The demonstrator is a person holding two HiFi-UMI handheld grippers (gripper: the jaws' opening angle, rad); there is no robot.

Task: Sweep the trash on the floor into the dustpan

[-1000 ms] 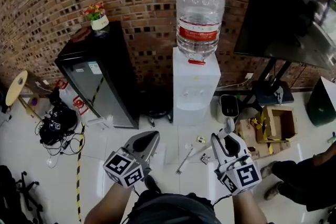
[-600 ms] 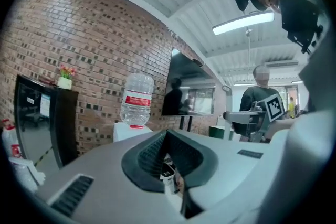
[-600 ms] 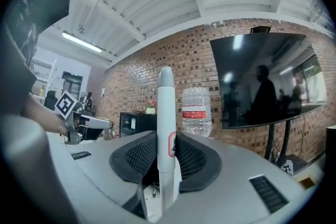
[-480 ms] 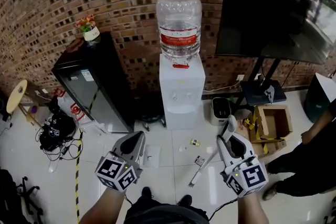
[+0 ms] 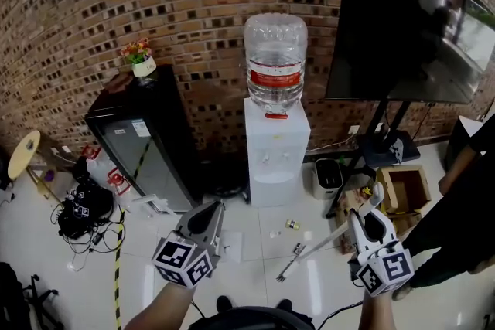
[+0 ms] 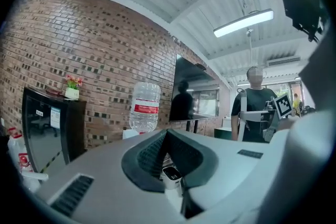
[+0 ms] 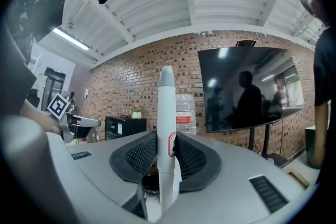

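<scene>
**Broom in one claw, dustpan in the other, trash on the tiles**

The right claw is clamped on the white broom handle, which stands upright between its jaws in the right gripper view. The broom slants down to the left, its head on the white floor in front of the person.

The left claw has its jaws drawn together, with a small white piece bearing a dark slot seated low between them. This looks like part of the pale dustpan, which shows just right of that claw.

The trash, a few small scraps, lies on the floor between the two claws, just before the water dispenser at the brick wall. A cardboard box sits open near the right claw.
</scene>
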